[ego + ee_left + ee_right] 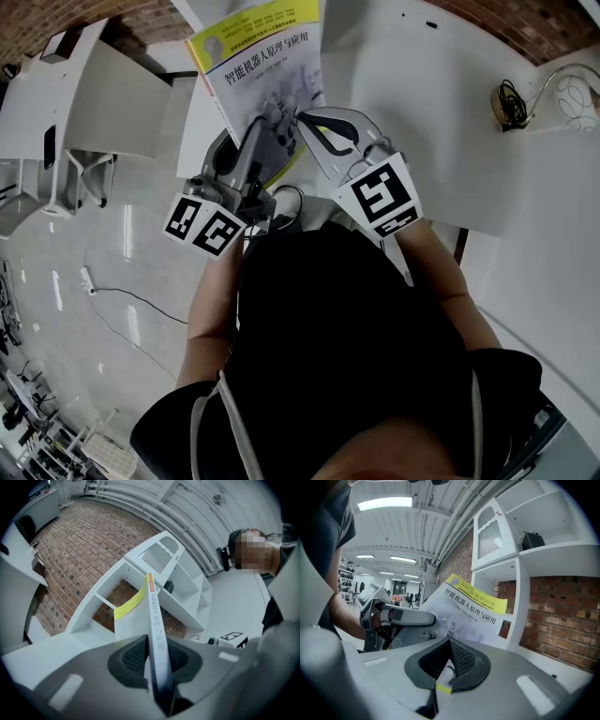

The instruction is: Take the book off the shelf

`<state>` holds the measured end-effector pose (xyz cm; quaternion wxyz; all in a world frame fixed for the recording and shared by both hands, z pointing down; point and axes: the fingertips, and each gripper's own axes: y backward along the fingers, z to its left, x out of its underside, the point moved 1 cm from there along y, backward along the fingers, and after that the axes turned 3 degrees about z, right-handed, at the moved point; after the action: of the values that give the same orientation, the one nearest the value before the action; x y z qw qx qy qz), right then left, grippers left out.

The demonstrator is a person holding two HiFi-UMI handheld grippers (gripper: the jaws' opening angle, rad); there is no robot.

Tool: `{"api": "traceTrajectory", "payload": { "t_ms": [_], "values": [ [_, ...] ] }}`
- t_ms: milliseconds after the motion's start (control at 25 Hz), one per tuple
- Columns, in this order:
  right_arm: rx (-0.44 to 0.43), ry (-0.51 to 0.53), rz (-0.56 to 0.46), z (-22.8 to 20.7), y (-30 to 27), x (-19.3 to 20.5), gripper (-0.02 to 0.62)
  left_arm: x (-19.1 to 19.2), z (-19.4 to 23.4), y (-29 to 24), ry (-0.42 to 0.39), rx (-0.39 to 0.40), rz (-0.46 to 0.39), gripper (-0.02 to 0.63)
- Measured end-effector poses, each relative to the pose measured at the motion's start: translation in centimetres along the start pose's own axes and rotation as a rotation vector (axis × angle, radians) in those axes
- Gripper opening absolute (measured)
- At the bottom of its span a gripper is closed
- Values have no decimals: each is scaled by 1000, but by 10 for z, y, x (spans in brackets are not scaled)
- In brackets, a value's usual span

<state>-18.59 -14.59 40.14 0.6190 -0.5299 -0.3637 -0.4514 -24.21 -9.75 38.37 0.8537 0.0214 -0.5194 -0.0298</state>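
Book (pixel 262 66) is off the shelf (pixel 518 602) already, held up in the air in front of it, cover facing me in the head view.

Left gripper (pixel 255 136) has its jaws part-way apart and clamped on the spine side near the bottom, pads pressing on both sides. Right gripper (pixel 305 120) is closed all the way down. Its own view shows a thin white and yellow bit pinched between the pads, which I read as a corner or edge of the cover.

Handling, my guess: a thin paperback, light, with a glossy cover, so a bit slippery. The spine is the stiff part. The cover and pages are floppy and will bend or curl if pinched alone. The right pinch on the thin edge looks weak and could crease or tear the paper.

Best hold is the spine or the whole thickness near it, the way the left has it. I would trust the left to carry the weight and use the right only to steady.
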Motion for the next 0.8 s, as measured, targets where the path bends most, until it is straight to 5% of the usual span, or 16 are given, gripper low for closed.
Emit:
{"api": "traceTrajectory", "payload": {
  "t_ms": [320, 800],
  "values": [
    [-7, -118, -16, 4, 2, 17, -3, 17, -2, 10, 12, -13, -12, 69],
    [37, -160, 14, 5, 4, 17, -3, 15, -5, 13, 38, 19, 6, 69]
  ]
}}
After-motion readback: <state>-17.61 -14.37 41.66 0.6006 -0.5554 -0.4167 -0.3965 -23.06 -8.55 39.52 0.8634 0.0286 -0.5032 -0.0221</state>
